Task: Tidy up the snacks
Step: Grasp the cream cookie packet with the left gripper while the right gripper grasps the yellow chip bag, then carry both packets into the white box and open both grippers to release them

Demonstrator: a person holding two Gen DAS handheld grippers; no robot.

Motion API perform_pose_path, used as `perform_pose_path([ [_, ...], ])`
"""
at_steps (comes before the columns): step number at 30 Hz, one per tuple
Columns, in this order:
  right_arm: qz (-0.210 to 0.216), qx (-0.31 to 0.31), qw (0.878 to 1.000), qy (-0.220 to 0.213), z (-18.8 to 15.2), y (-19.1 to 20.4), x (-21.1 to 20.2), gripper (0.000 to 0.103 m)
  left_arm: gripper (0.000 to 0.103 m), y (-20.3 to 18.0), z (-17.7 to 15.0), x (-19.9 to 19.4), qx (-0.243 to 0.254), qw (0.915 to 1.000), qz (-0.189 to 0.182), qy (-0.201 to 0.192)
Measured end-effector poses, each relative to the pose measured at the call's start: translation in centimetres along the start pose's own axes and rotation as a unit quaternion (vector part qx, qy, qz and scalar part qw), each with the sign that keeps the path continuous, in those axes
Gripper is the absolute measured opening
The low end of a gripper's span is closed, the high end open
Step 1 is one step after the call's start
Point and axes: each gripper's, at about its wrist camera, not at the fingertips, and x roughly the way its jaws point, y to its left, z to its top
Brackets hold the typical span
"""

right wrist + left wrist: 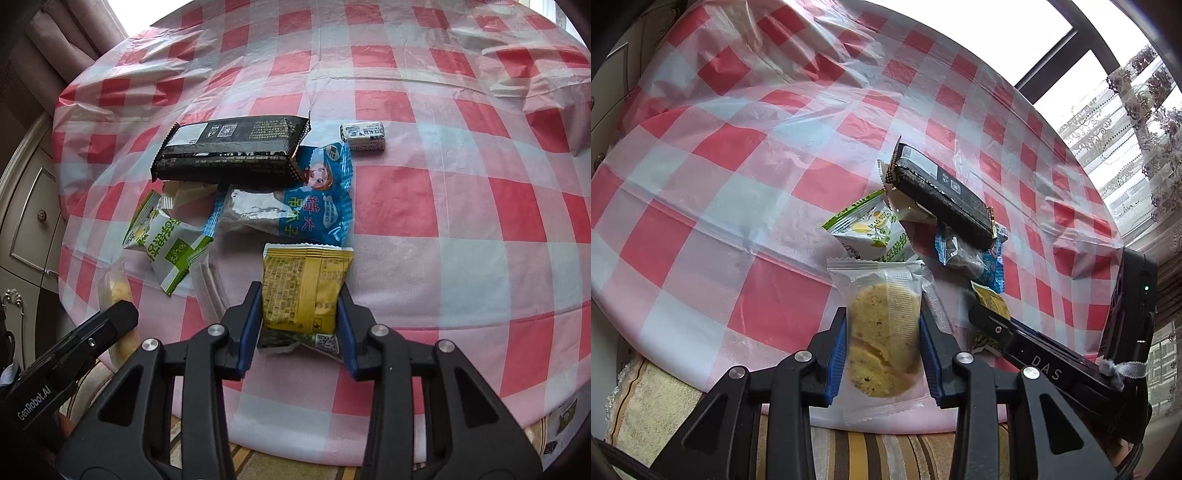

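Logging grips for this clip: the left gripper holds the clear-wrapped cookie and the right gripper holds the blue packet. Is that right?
Not quite. The left gripper does hold the cookie, but the right gripper is closed on the yellow packet, as the right wrist view shows. The blue packet lies on the table beyond it, partly under the black packet.

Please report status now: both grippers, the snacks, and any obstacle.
Left gripper shut on clear cookie packet. Right gripper shut on yellow packet. Remaining snacks piled mid-table, black packet on top. Nothing blocking.
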Motion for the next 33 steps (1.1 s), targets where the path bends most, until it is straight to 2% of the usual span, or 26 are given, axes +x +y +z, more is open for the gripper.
perform_pose_path([
  [17,-0.007,0.011,0.999,-0.044,-2.1,-2.8,-4.2,0.038,0.038,-1.7,-0.5,-0.5,0.030,0.9995,0.006,-0.002],
  [33,-0.009,0.058,0.995,-0.076,-4.8,-8.4,-8.7,0.038,0.038,-6.8,-2.1,-0.3,0.089,0.9960,0.008,0.007],
])
